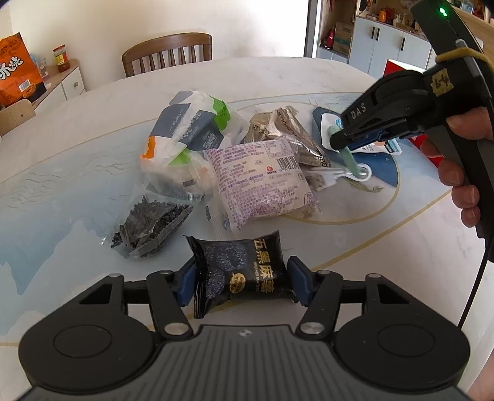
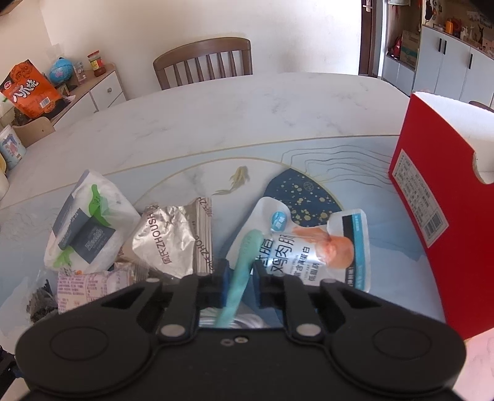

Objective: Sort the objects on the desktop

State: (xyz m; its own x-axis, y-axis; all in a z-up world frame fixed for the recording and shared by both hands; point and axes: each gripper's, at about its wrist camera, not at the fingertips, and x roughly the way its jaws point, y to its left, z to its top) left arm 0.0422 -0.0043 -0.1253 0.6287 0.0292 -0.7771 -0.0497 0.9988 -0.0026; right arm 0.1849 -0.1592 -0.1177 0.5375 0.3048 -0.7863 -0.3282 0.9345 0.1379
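Left hand-held gripper (image 1: 242, 282) clamps black snack packet (image 1: 239, 271); right hand-held gripper (image 2: 239, 277) clamps green toothbrush (image 2: 244, 262) beside red box (image 2: 444, 216).

Room, daylit. Cream plaster wall (image 2: 185, 24) at 12 o'clock. Brown slat-backed wooden chair (image 2: 205, 60) against the far edge of the marble-look table (image 2: 247, 105). Low white sideboard (image 2: 105, 88) at 10 o'clock, carrying an orange bag (image 2: 29, 91) and a red-lidded jar (image 2: 96, 63). Grey cupboards (image 2: 447, 66) at 2 o'clock, clutter on top.

"DAS" is printed on the right hand-held gripper (image 1: 335, 142), "ZHOUSH" on the silver foil packet (image 2: 168, 240), and "PAPER" on the tissue pack (image 1: 185, 123).
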